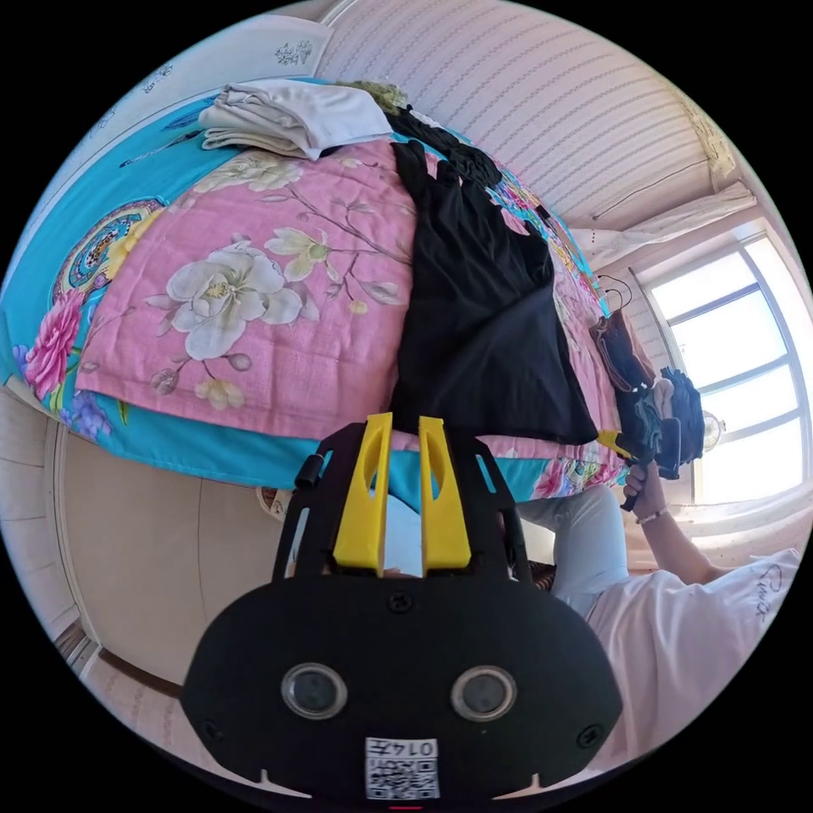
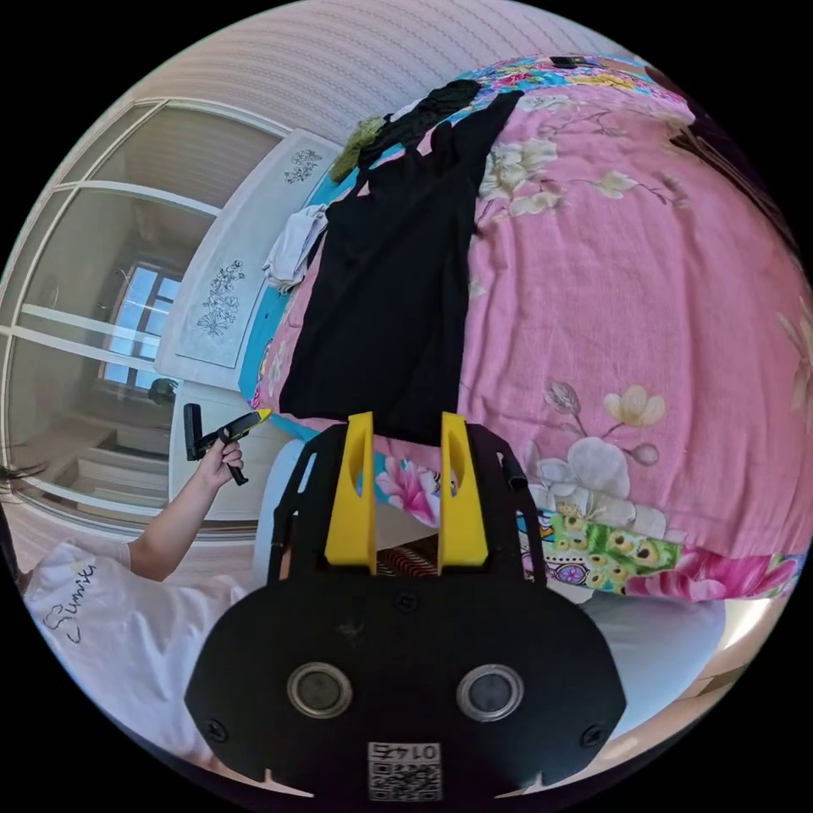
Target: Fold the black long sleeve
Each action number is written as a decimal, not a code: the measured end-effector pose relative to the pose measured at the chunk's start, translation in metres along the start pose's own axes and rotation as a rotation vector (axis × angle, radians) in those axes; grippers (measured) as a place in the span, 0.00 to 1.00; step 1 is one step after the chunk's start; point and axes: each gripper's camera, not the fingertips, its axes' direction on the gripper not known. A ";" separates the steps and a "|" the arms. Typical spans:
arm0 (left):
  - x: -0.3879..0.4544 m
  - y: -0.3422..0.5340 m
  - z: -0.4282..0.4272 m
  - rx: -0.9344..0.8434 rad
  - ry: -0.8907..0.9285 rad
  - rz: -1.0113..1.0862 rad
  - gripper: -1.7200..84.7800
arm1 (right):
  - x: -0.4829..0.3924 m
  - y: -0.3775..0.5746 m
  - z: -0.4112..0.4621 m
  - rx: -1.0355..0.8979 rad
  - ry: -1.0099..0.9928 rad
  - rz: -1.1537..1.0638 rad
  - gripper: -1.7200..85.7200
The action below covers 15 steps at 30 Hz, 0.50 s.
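The black long sleeve [image 1: 483,322] [image 2: 398,271] lies flat as a long narrow strip on the pink floral quilt [image 1: 279,288] [image 2: 627,279]. Its hem is at the bed's near edge. My left gripper [image 1: 405,419] hovers just off that edge near the hem, its yellow jaws a narrow gap apart with nothing between them. My right gripper [image 2: 406,419] also sits just below the hem, with its jaws wider apart and empty. Each view also catches the other gripper held in a hand: the right gripper [image 1: 631,449] and the left gripper [image 2: 224,432], both off the bed.
A stack of folded pale cloth [image 1: 288,118] [image 2: 292,241] and a heap of dark clothes [image 1: 457,148] [image 2: 423,110] lie at the far end of the bed. A bag [image 1: 622,347] hangs near a bright window [image 1: 737,339]. The person's white shirt [image 1: 703,627] [image 2: 110,627] is close by.
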 end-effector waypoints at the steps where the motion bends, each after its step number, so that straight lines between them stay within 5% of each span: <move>1: -0.001 -0.001 0.001 0.001 -0.004 0.001 0.09 | -0.003 -0.001 0.003 -0.007 0.025 -0.004 0.15; 6: -0.002 -0.014 0.022 -0.038 0.022 0.017 0.11 | 0.008 -0.007 0.027 -0.116 0.124 0.050 0.05; 15: -0.008 -0.013 0.032 -0.069 -0.022 0.080 0.11 | 0.045 0.021 -0.008 -0.061 0.050 0.124 0.02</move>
